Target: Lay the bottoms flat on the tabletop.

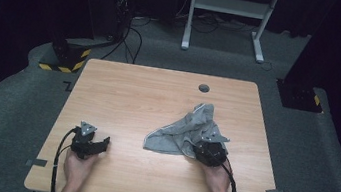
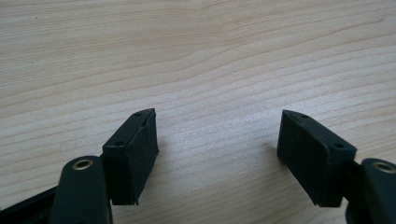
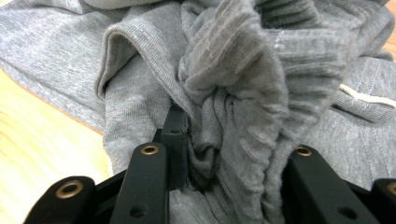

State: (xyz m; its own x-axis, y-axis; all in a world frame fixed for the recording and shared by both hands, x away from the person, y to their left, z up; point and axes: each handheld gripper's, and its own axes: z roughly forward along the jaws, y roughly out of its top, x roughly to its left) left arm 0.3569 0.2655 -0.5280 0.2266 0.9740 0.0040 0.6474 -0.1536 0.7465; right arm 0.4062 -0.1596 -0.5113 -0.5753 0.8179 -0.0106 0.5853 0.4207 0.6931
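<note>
My right gripper (image 3: 224,158) has its jaws pinching a bunched fold of the grey cloth (image 1: 188,131), which lies on the desk (image 1: 158,94) toward 3 o'clock. My left gripper (image 2: 217,154), at 8 o'clock, holds its jaws spread over bare wood.

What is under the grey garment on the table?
The grey garment lies crumpled on the wooden table, bare wood showing around its edges. The right gripper has ribbed fabric bunched between its jaws. Whatever lies beneath the folds is covered.
</note>
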